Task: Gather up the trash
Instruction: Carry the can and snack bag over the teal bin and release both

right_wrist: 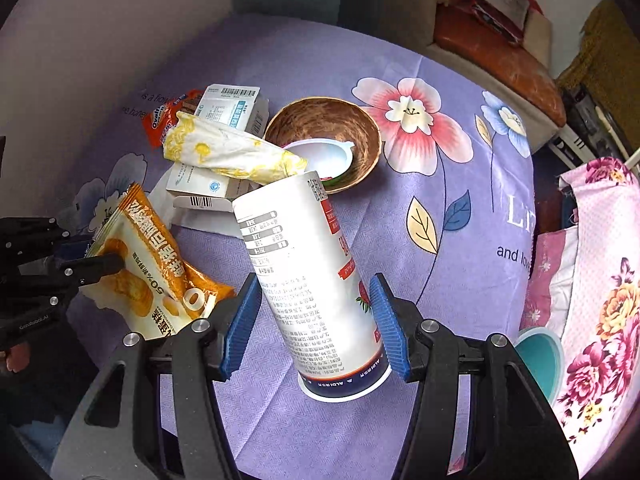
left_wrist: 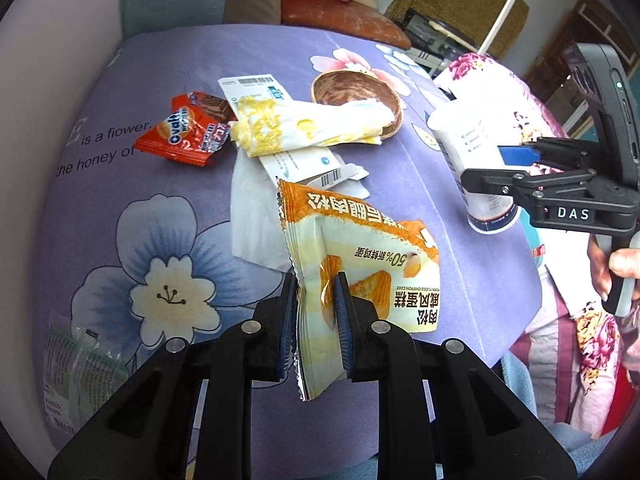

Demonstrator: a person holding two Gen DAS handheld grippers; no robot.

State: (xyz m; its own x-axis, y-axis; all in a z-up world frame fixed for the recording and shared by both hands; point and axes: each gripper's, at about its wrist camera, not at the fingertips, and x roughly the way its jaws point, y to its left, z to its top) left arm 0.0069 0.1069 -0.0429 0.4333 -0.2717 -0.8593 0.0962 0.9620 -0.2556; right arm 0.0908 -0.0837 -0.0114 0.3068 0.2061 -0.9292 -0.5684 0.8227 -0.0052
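cup [right_wrist: 316, 276] sits tilted, rim toward me, pinched across its width in my right gripper [right_wrist: 316, 322]; left gripper [left_wrist: 316, 322] pinches wrapper [left_wrist: 352, 264] edge.

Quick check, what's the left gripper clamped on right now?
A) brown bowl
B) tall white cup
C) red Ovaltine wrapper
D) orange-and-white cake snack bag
D: the left gripper has its blue pads pinched on the orange-and-white cake snack bag; the tall white cup sits between the right gripper pads instead.
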